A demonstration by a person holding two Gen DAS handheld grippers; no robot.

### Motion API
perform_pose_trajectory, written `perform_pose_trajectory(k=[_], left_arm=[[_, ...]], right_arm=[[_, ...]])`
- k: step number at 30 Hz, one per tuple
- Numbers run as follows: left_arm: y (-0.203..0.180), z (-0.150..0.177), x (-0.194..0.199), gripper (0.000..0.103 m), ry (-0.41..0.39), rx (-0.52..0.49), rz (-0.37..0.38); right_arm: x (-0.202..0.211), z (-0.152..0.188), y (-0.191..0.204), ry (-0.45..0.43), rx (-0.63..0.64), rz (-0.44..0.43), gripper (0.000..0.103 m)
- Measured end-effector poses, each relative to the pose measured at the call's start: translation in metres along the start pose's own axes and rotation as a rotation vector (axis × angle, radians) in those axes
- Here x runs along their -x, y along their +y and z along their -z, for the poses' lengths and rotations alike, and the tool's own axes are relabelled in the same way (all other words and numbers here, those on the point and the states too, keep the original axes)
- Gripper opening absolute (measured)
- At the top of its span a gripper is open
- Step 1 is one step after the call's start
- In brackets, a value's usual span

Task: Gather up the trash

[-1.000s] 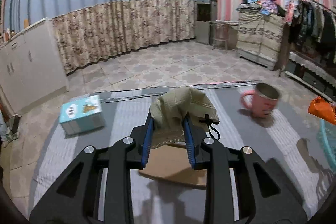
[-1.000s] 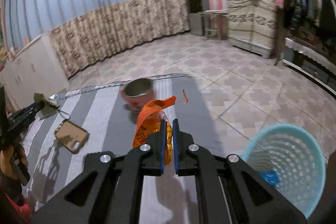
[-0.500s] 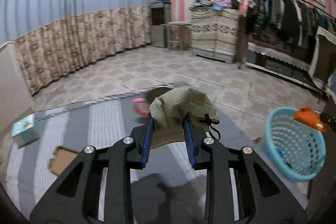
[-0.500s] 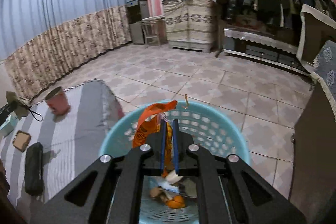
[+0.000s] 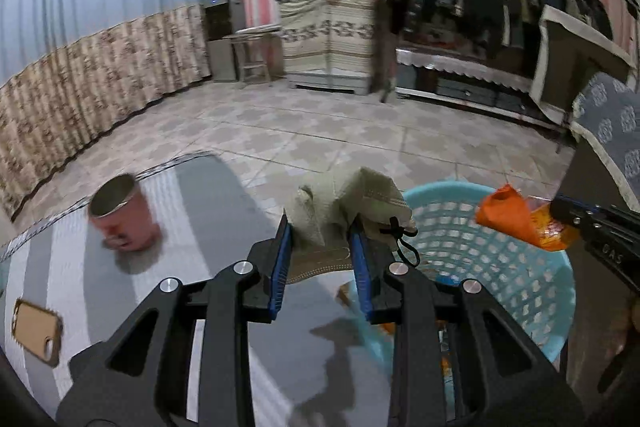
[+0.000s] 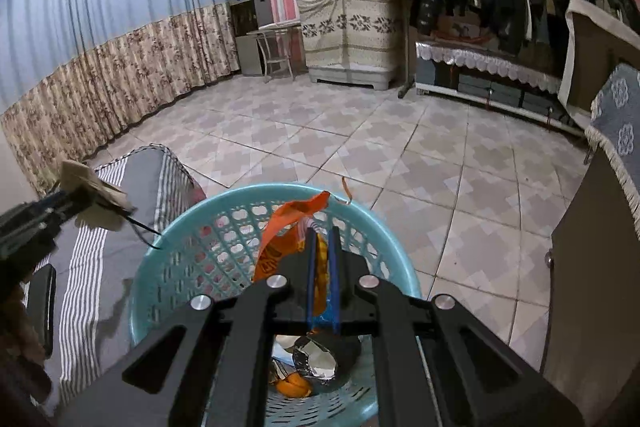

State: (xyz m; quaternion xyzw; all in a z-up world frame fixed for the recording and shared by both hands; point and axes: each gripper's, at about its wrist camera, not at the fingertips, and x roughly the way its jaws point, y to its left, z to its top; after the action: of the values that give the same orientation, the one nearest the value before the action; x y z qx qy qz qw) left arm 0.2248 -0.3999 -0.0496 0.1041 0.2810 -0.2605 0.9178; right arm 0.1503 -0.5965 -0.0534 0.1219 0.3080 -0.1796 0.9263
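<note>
Right claw (image 6: pixel 322 259) pinched orange wrapper (image 6: pixel 280 239) over teal basket (image 6: pixel 168 259); light, crinkly, likely slippery, best held mid-fold. Left claw (image 5: pixel 322 247) clamped khaki cloth pouch (image 5: pixel 352 203), soft, limp, past the bed's corner beside the basket rim.

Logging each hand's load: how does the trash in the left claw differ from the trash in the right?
The crumpled beige cloth pouch is matte fabric with a black cord; the orange plastic wrapper is glossy and printed. The pouch's claw gapes wider; the wrapper's pads nearly meet. Both hang above the turquoise plastic basket.
</note>
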Motion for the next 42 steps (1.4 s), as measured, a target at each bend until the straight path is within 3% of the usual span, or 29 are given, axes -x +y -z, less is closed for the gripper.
perform_pose_trajectory(k=[5, 11, 13, 18, 25, 31, 33, 34, 35, 37, 38, 42], left_arm=[[-0.033, -0.002, -0.018, 0.032, 0.012, -0.041, 0.028], [-0.043, -0.004, -0.023, 0.059, 0.025, -0.049, 0.049], [-0.04, -0.007, -0.021, 0.071, 0.018, -0.048, 0.032], [-0.022, -0.008, -0.008, 0.087, -0.01, -0.007, -0.018], [0.02, -0.005, 0.02, 0.097, -0.048, 0.076, -0.076], [0.064, 0.005, 0.056, 0.097, -0.087, 0.151, -0.105], [0.077, 0.009, 0.069, 0.097, -0.101, 0.166, -0.119], [0.083, 0.013, 0.077, 0.097, -0.108, 0.168, -0.137], [0.091, 0.017, 0.086, 0.097, -0.114, 0.168, -0.161], [0.102, 0.023, 0.1, 0.097, -0.121, 0.171, -0.19], [0.11, 0.027, 0.111, 0.098, -0.128, 0.176, -0.21], [0.132, 0.04, 0.15, 0.098, -0.158, 0.202, -0.253]], right_arm=[[-0.004, 0.001, -0.005, 0.007, 0.008, 0.003, 0.006], [-0.003, 0.003, -0.01, 0.004, -0.016, 0.011, 0.006], [-0.003, 0.003, -0.014, 0.001, -0.029, 0.009, 0.006], [-0.004, 0.005, -0.014, 0.005, -0.029, 0.005, 0.006], [-0.012, 0.003, 0.007, 0.009, 0.018, -0.012, 0.006], [-0.029, 0.005, 0.018, 0.044, 0.02, -0.004, 0.009], [-0.035, 0.008, 0.02, 0.068, 0.022, 0.009, 0.031], [-0.036, 0.009, 0.02, 0.067, 0.019, 0.014, 0.052], [-0.038, 0.01, 0.019, 0.066, 0.018, 0.023, 0.06], [-0.04, 0.011, 0.02, 0.077, 0.019, 0.032, 0.064], [-0.041, 0.012, 0.02, 0.08, 0.018, 0.041, 0.072], [-0.036, 0.012, 0.023, 0.058, 0.026, 0.075, 0.088]])
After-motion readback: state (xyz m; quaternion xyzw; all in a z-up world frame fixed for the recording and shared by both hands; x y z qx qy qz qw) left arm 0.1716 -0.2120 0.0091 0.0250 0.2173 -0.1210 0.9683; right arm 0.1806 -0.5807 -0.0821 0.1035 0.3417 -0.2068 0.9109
